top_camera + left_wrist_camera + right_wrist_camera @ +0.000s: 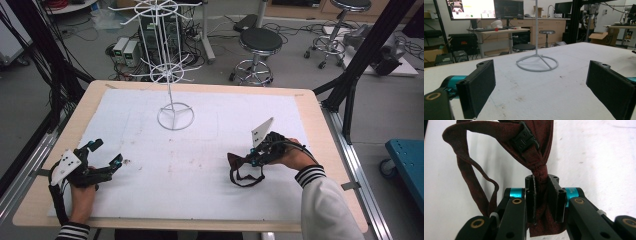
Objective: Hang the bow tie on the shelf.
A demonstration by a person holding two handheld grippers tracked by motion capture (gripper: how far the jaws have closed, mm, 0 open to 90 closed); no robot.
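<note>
High view first, nearest the person: two hands come in from the bottom edge, each with one gripper, resting on the white sheet that covers the bench (47,150). At the near left the left gripper (107,154) lies low with its fingers spread wide and released, nothing between them; the left gripper view shows bare, faintly stained white surface between its two black pads. At the near right the right gripper (251,159) has its fingers clenched on one dark red bow tie (237,163); its strap loops out on the sheet toward the person, and the right gripper view shows the knot pinched between the pads, with a single black clasp (525,137) on the band beyond. Farther back, mid-bench, stands one white wire display rack (174,116) on a ring base, well apart from both grippers and with open sheet in between. Beyond the bench edge are two round stools (260,41) on the floor.
</note>
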